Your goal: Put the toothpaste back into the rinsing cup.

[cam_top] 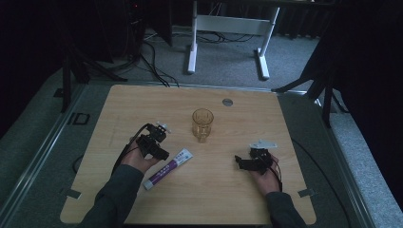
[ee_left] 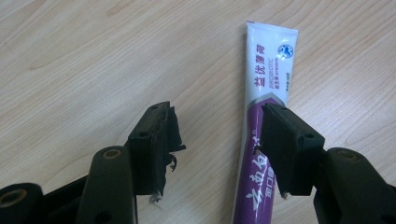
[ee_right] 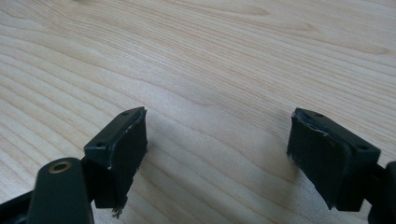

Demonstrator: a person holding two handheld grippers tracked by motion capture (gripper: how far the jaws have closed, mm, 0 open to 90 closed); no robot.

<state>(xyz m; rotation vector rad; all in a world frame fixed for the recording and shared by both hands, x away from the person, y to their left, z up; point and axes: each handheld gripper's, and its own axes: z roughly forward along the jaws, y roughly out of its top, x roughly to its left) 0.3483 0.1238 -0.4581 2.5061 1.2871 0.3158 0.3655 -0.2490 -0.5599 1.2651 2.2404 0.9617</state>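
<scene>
Lying flat on the wooden table (cam_top: 119,104), lower centre-left of the high view, a white and purple tube (cam_top: 169,168) runs diagonally, cap end toward the bottom. In the left gripper view the tube (ee_left: 268,74) reads "PROBIOTIC" beside gold Chinese characters, with a small round blue emblem near its flat crimped end; further white characters on the purple part are partly hidden by the jaw.

Left gripper (ee_left: 219,154): jaws spread, nothing held; one jaw sits over the tube's purple section, the other over bare wood. Contact with the tube cannot be told.

Right gripper (ee_right: 217,158): jaws wide apart over bare wood, lower right in the high view.

Amber glass (cam_top: 203,124) upright at table centre, apart from the tube. Small grey disc (cam_top: 227,101) near the far edge. White desk legs (cam_top: 192,52) on the floor beyond.
</scene>
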